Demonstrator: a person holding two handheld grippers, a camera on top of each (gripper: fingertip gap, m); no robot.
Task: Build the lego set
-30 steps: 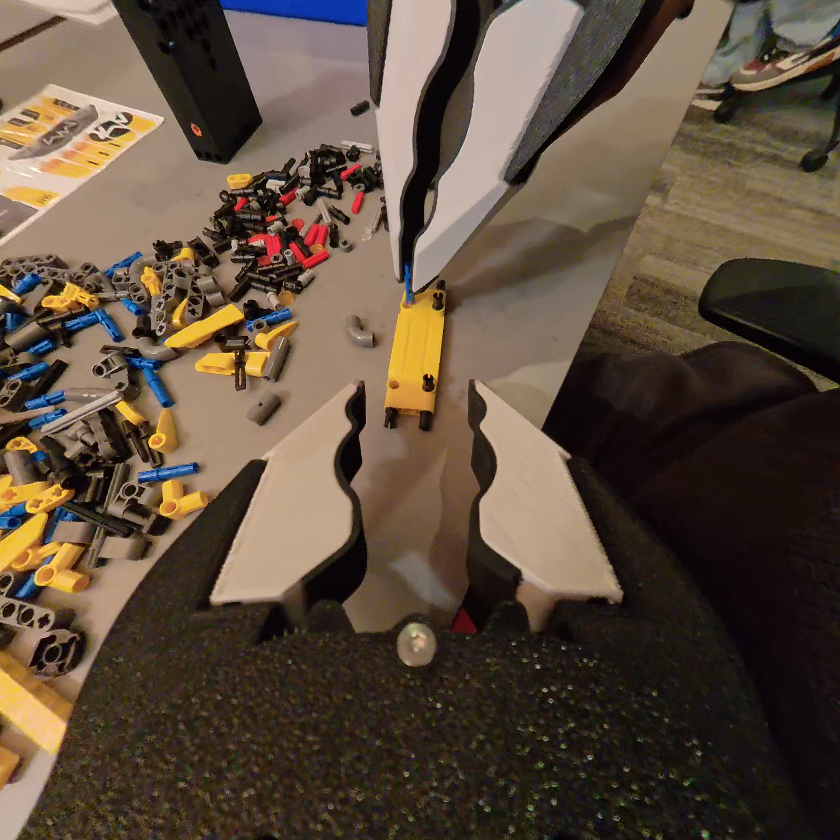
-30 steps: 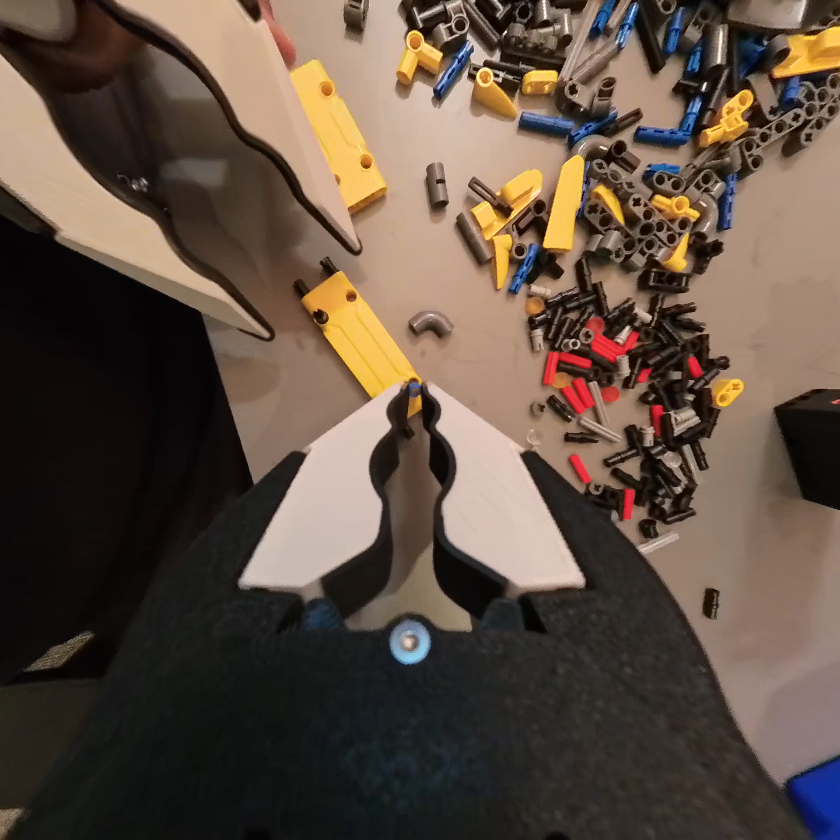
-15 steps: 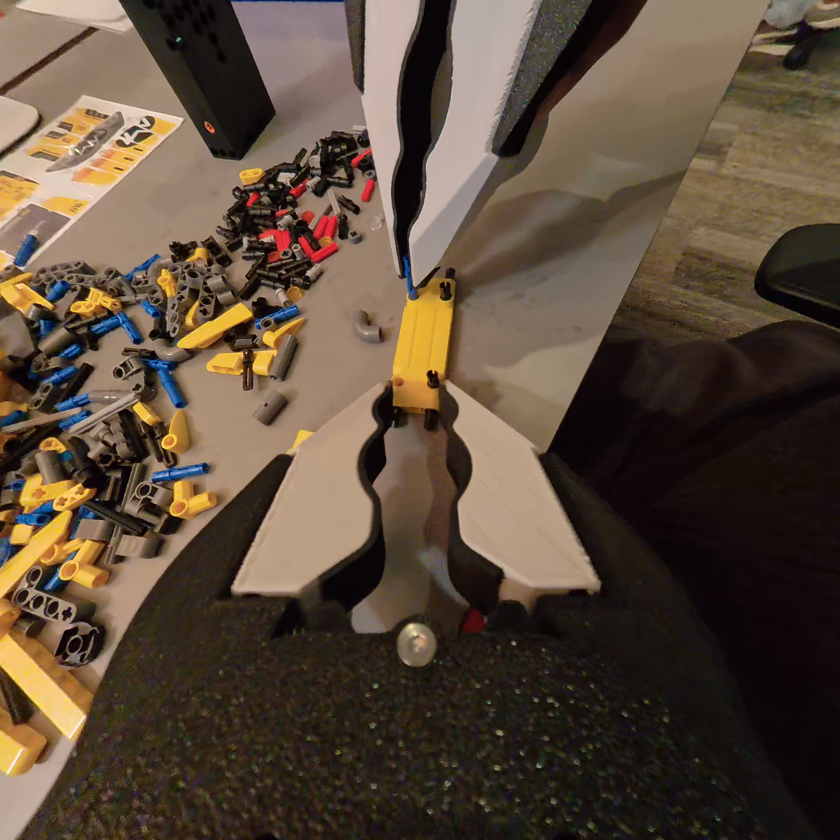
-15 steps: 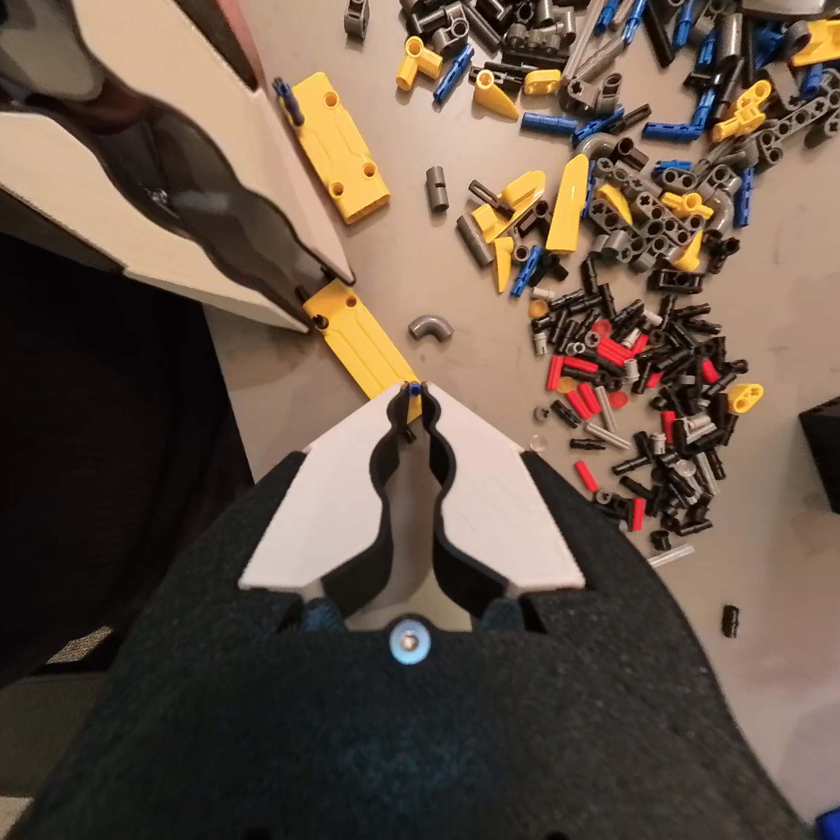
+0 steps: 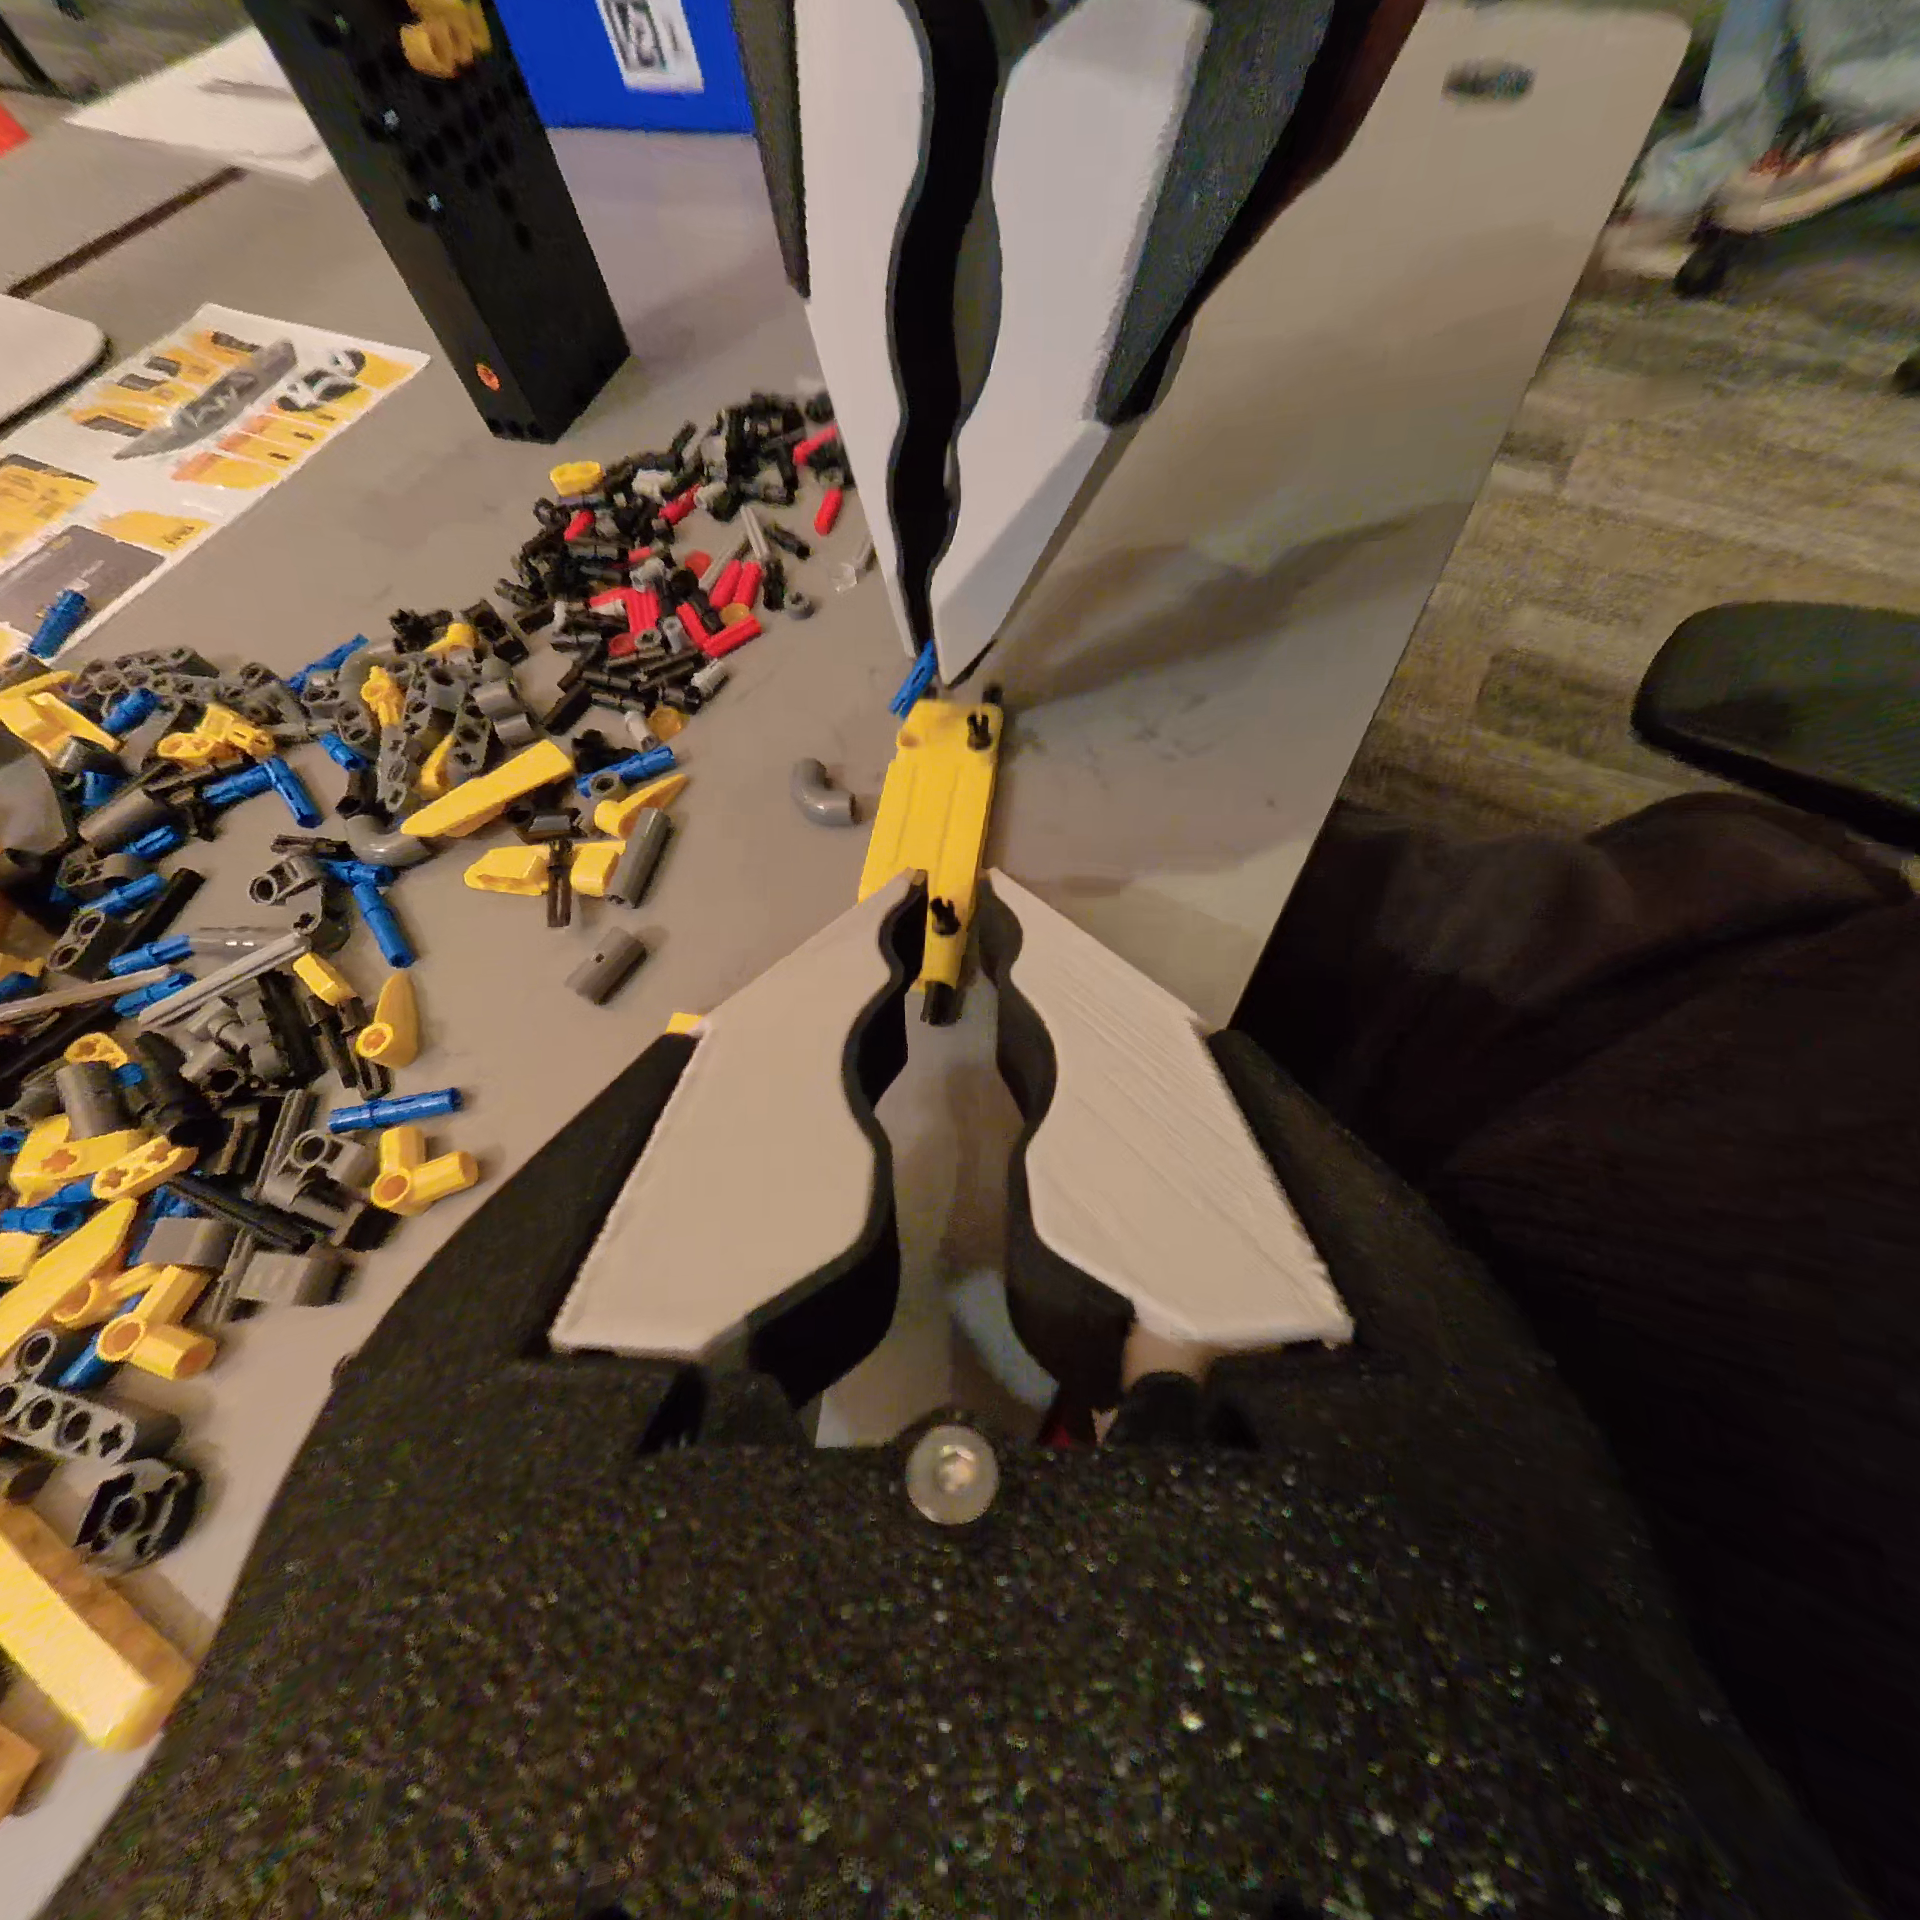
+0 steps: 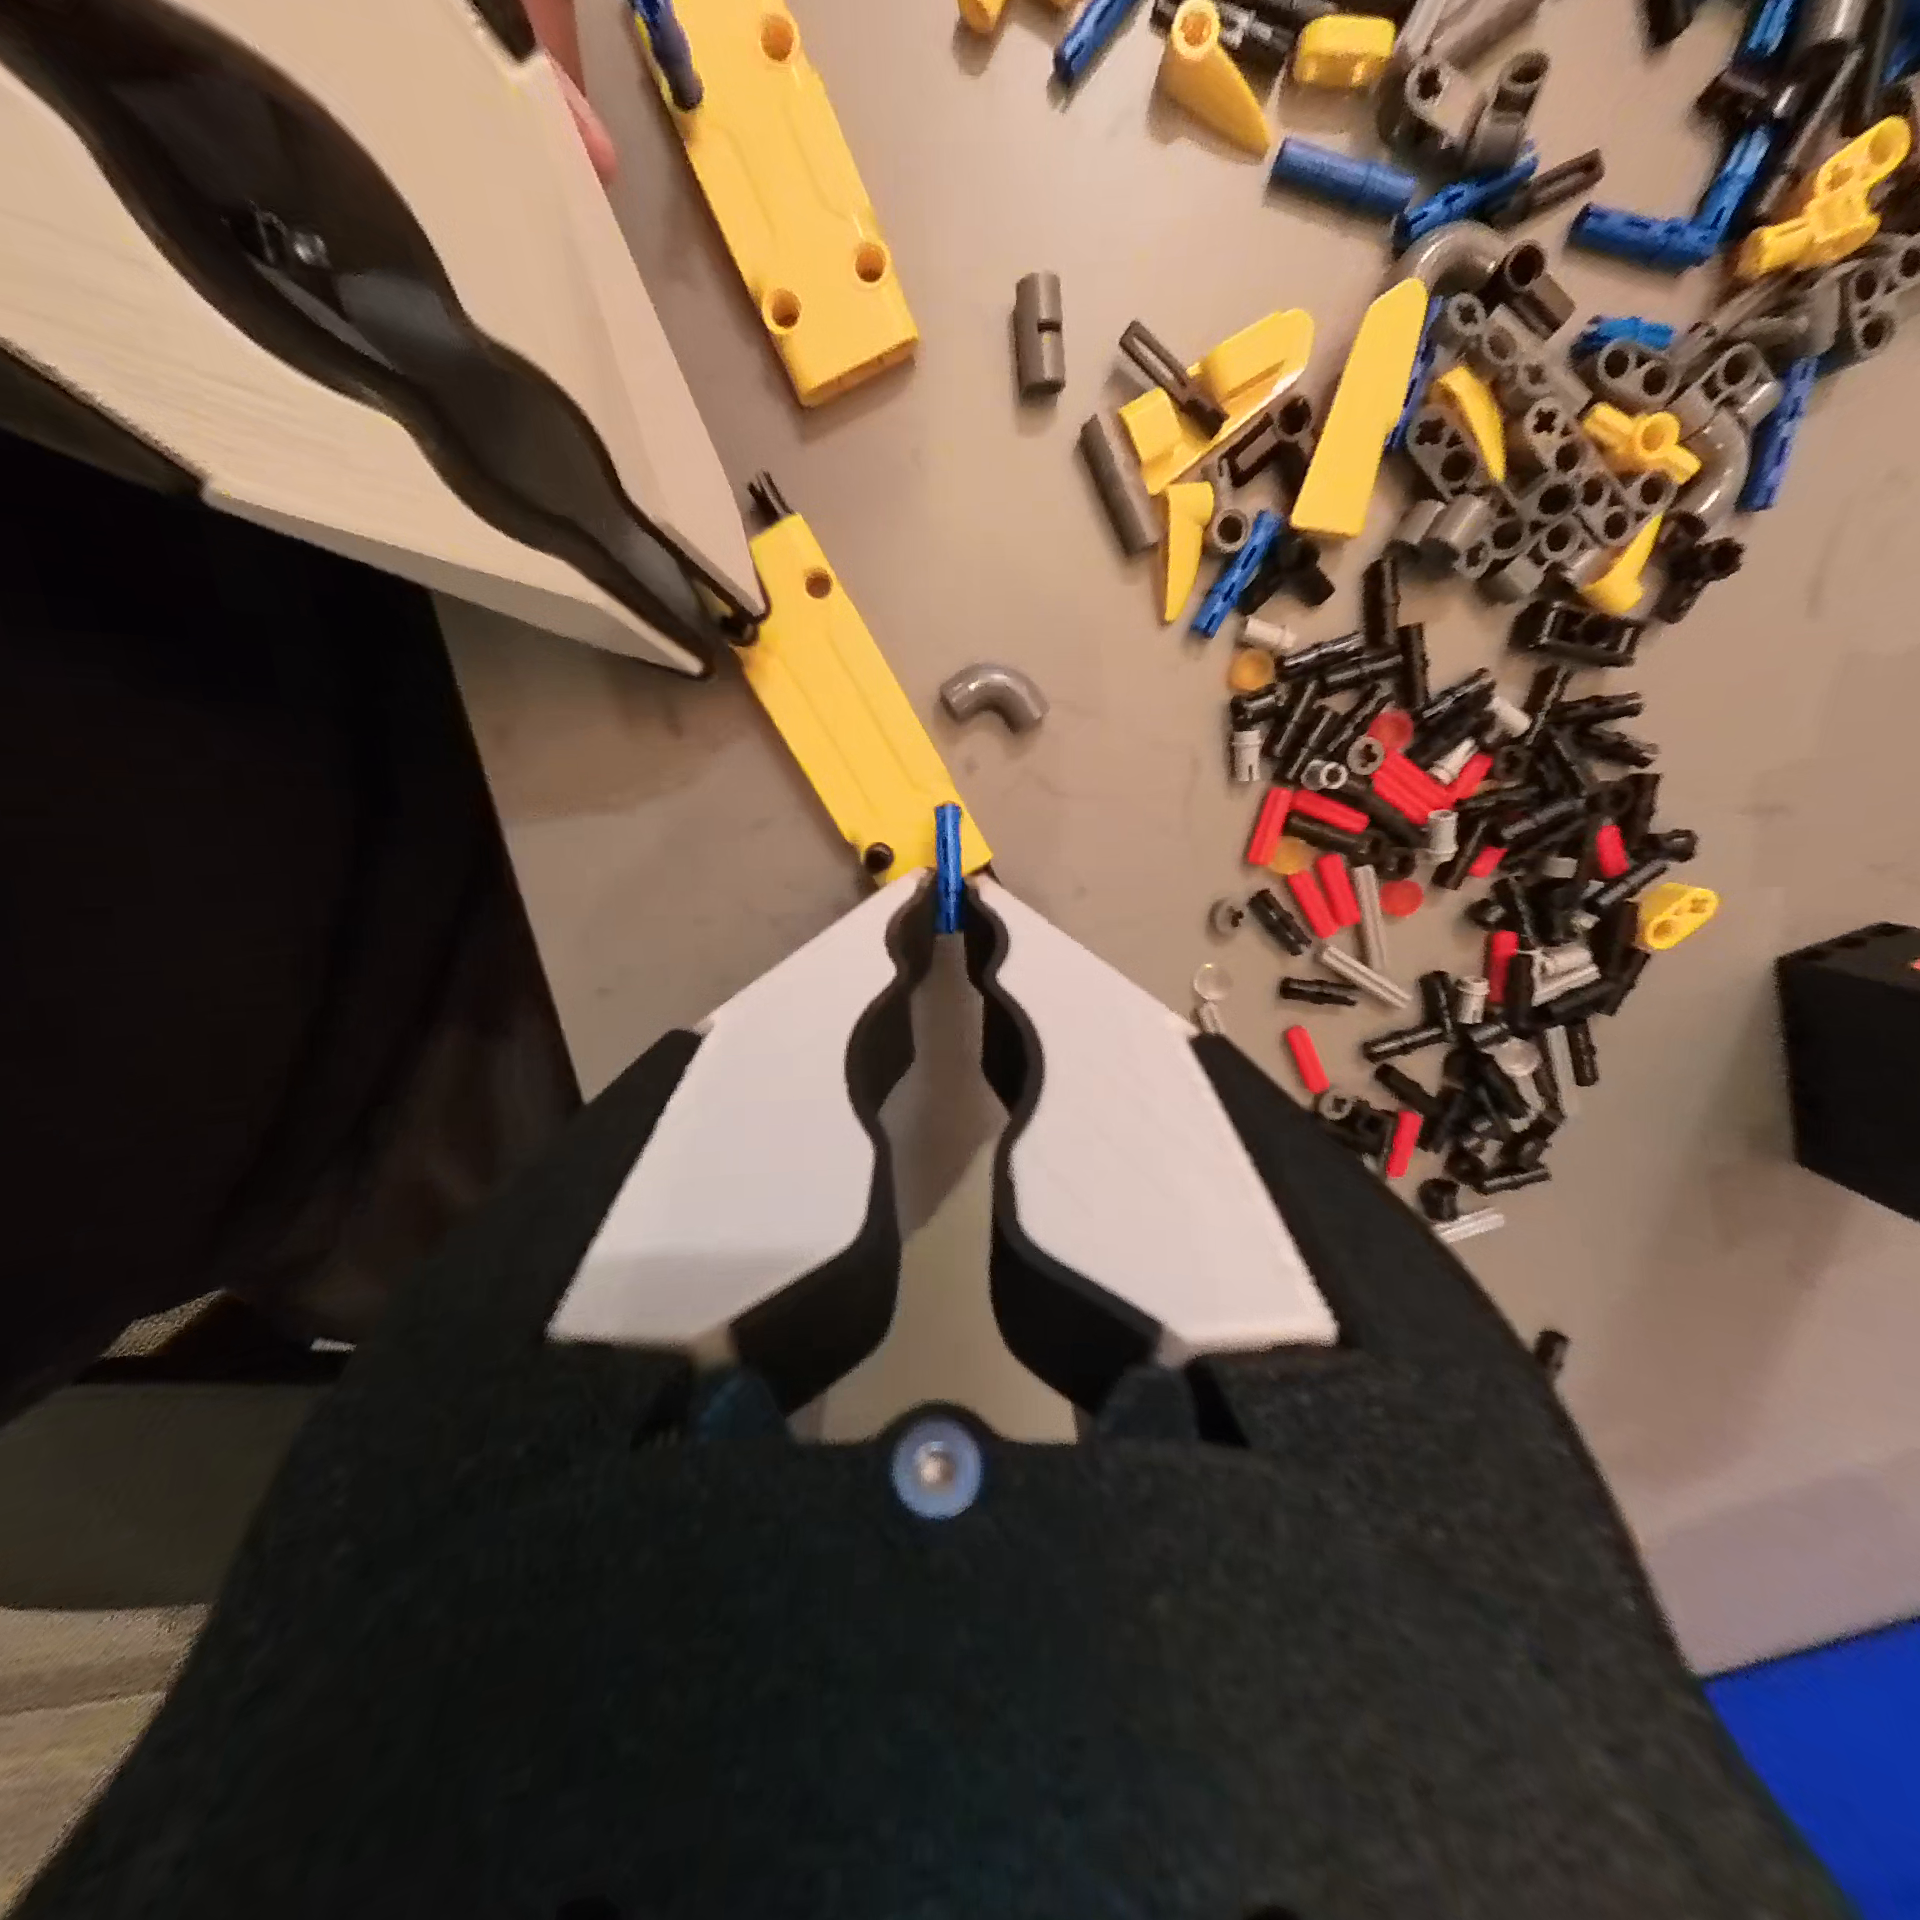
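Note:
A long yellow panel with black pins lies near the right edge of the grey table. My left gripper is shut on its near end, and the panel is tilted on edge between the fingers. My right gripper comes down from above, shut on a small blue pin that touches the panel's far corner. In the right wrist view, the right gripper holds the blue pin against the panel, and the left gripper clamps the other end.
A grey elbow piece lies just left of the panel. A second yellow panel lies farther off. Piles of black and red pins and mixed yellow, blue and grey parts cover the left. A black box stands behind. Across from one pair of fingers to the other is roughly 6 cm.
My left gripper moved forward and closed on the yellow panel's near end, tipping the panel on edge. My right gripper stayed at the far end with the blue pin.

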